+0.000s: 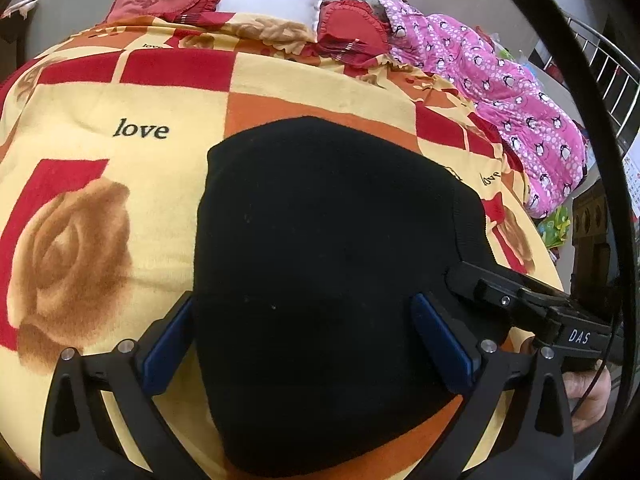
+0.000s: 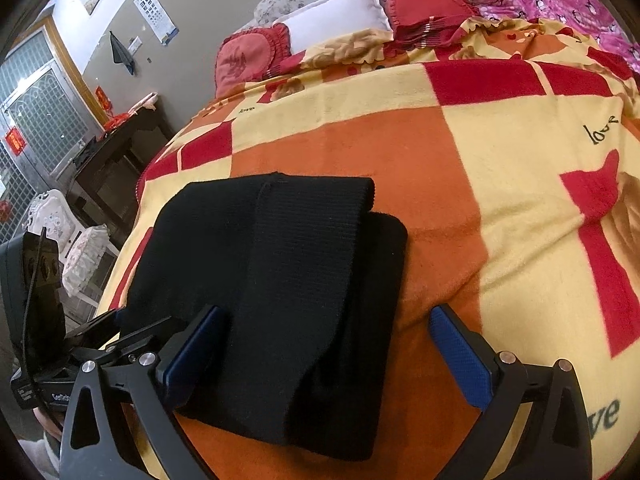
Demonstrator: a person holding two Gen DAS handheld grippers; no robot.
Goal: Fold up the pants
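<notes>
Black knit pants (image 2: 272,280) folded compact on orange-yellow-red checked fleece blanket (image 2: 460,152); left gripper (image 1: 316,344) and right gripper (image 2: 328,360) both spread wide, gripping nothing; advisable: press ribbed band flat, square edges.

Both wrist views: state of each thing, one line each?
black pants: folded into a compact bundle, lying flat on the blanket, ribbed waistband on top
left gripper: open, fingers either side of the pants, nothing held
right gripper: open, straddling the bundle's near end, nothing held
blanket: spread flat over the bed
pink penguin quilt: bunched along the bed's far side
</notes>
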